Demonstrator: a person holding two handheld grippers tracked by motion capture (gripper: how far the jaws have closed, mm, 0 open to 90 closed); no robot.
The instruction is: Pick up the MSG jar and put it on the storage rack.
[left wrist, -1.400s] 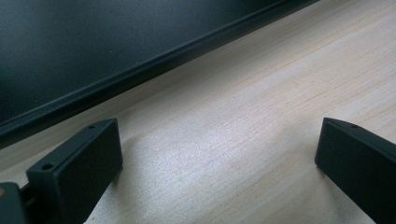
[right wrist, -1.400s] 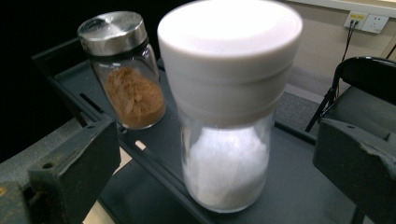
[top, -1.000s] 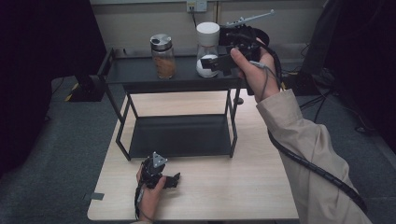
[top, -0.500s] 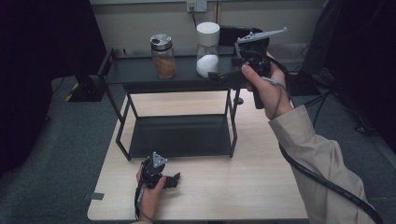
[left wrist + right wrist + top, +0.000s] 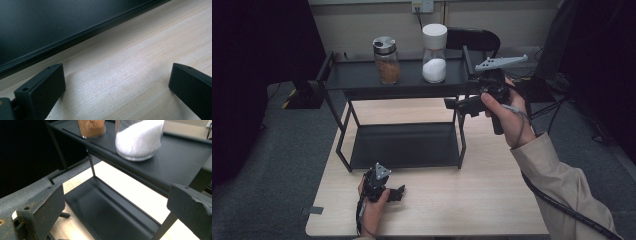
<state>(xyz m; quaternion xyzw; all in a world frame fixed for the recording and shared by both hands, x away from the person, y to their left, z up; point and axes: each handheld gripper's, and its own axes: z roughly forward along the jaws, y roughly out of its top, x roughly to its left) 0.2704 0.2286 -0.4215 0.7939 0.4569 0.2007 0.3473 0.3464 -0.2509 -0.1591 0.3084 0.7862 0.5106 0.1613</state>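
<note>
Rack (image 5: pixel 362 80): black, two shelves, stands on the tabletop (image 5: pixel 492 200).
White jar (image 5: pixel 434 52): upright on the top shelf, right of the brown jar (image 5: pixel 386 60), apart from it.
Right tongs (image 5: pixel 457 103): jaws released wide, empty, held in the air at the rack's right end, below and beside the white jar; likely clear of it so it stands on its own.
Left tongs (image 5: pixel 397 192): jaws apart, empty, low on the tabletop in front of the rack, seemingly parked.
</note>
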